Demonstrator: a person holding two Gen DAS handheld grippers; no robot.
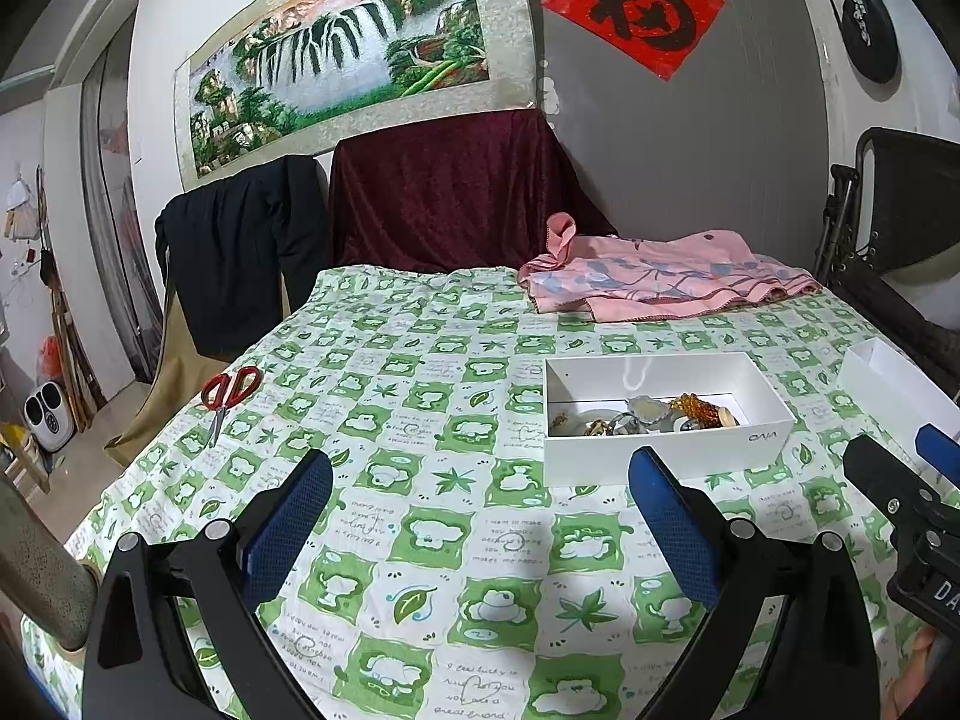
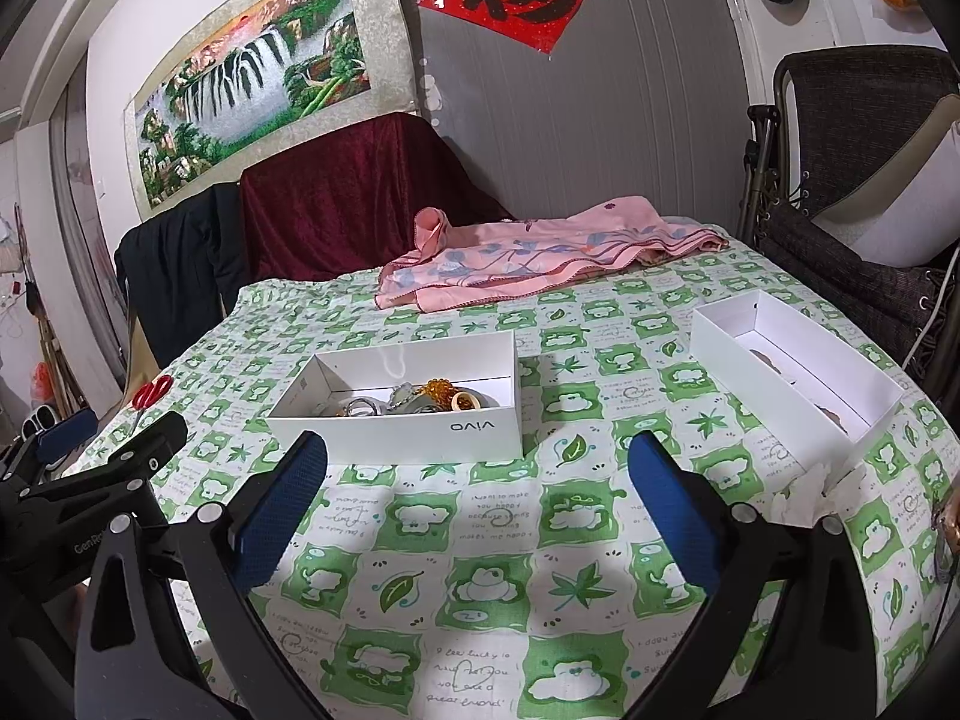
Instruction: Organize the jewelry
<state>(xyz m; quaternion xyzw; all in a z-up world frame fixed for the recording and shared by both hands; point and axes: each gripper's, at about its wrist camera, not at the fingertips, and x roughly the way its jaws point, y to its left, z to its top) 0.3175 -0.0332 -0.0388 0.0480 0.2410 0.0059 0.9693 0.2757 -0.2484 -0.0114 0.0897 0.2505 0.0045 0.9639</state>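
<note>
A white box marked vivo holds mixed jewelry: amber beads, silver pieces, rings. In the right wrist view the same box with its jewelry lies ahead, left of centre. A second white box stands at the right, nearly empty; its corner shows in the left wrist view. My left gripper is open and empty, above the tablecloth, left of the jewelry box. My right gripper is open and empty, just in front of that box.
Red-handled scissors lie near the table's left edge. A pink cloth lies at the back of the table. A green-patterned tablecloth covers the table. Draped chairs stand behind, a dark chair at the right.
</note>
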